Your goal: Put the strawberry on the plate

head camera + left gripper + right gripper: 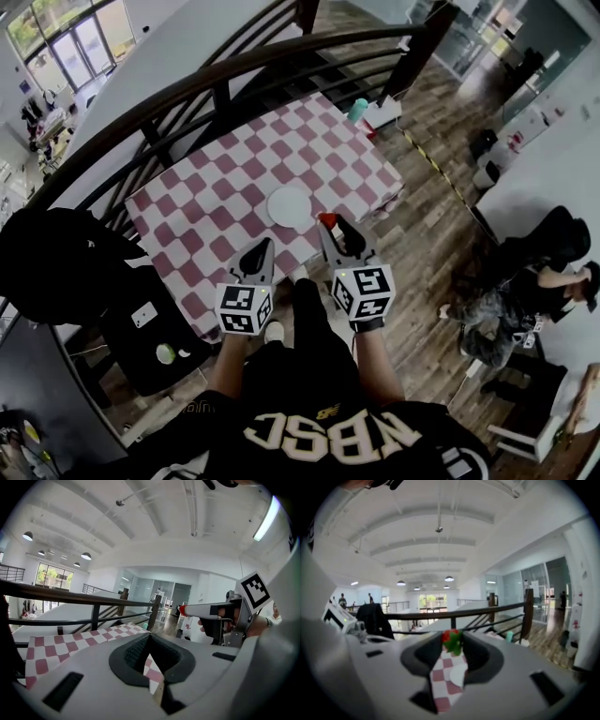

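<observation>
A small red strawberry point(326, 219) with a green top is pinched at the tips of my right gripper point(330, 228), which is shut on it. It hangs over the near edge of the checkered table, just right of the round white plate point(289, 206). In the right gripper view the strawberry point(452, 640) sits between the jaw tips, with the plate point(457, 674) below them. My left gripper point(262, 246) hovers near the table's front edge, below and left of the plate, its jaws together and empty. In the left gripper view the right gripper point(183, 610) shows at the right with the red fruit.
The red-and-white checkered table point(216, 187) stands against a dark railing point(225, 80). A teal cup point(358, 109) stands at its far right corner. A black jacket point(52, 258) and a dark stool point(155, 328) are at the left. A person point(525, 291) sits on the floor at the right.
</observation>
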